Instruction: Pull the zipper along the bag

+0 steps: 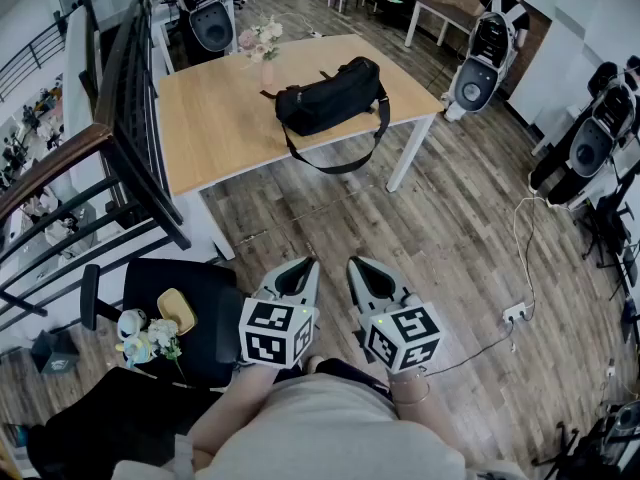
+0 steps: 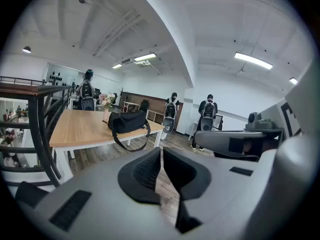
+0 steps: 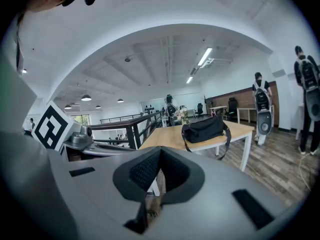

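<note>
Head view: I'm holding left gripper (image 1: 299, 271) and right gripper (image 1: 364, 271) side by side, jaws closed, gripping nothing. Black duffel bag (image 1: 330, 96) lying crosswise on wooden table (image 1: 205, 128), straight ahead, well apart; neither hand looking nearer.

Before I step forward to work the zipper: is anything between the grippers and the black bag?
Nothing visible does. Only wood floor lies between the left gripper, the right gripper and the table bearing the black bag; the chair stands aside, left.
</note>
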`<state>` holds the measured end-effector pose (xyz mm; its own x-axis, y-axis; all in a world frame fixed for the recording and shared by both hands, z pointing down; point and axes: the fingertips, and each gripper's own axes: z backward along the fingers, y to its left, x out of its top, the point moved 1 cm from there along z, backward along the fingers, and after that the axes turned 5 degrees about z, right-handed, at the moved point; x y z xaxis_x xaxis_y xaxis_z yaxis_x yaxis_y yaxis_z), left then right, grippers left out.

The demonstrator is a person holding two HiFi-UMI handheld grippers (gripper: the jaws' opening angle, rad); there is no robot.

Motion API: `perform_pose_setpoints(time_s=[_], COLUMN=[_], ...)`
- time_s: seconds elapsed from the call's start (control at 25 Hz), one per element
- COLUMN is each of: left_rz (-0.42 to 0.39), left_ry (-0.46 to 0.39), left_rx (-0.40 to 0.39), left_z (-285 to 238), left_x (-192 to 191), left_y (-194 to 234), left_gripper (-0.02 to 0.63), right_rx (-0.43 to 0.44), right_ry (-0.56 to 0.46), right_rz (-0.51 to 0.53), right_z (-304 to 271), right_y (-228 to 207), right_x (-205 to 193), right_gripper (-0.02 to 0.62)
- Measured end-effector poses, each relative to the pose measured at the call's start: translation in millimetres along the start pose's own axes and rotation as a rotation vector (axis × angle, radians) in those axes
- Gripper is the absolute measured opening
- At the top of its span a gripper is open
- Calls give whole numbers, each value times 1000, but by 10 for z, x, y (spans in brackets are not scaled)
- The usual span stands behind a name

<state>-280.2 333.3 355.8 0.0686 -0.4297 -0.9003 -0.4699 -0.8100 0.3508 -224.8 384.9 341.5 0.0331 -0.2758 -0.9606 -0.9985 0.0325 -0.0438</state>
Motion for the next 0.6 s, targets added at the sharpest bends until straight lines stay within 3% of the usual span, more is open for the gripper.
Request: perform_pose_setpoints(time_s=[0.28,0.6], left_rz=[20,12], left_ry=[25,20], left_rx=[3,10], left_z=[-62,-60], left_x=[-64,-89], left_y=[98,80], left_gripper=[31,31], right_rx=[24,11], right_ry=[24,-1], right_rz=[30,-22], right_z=[-47,-8], right_y=[30,-40], right_x=[-76,-71], right_gripper=[3,5])
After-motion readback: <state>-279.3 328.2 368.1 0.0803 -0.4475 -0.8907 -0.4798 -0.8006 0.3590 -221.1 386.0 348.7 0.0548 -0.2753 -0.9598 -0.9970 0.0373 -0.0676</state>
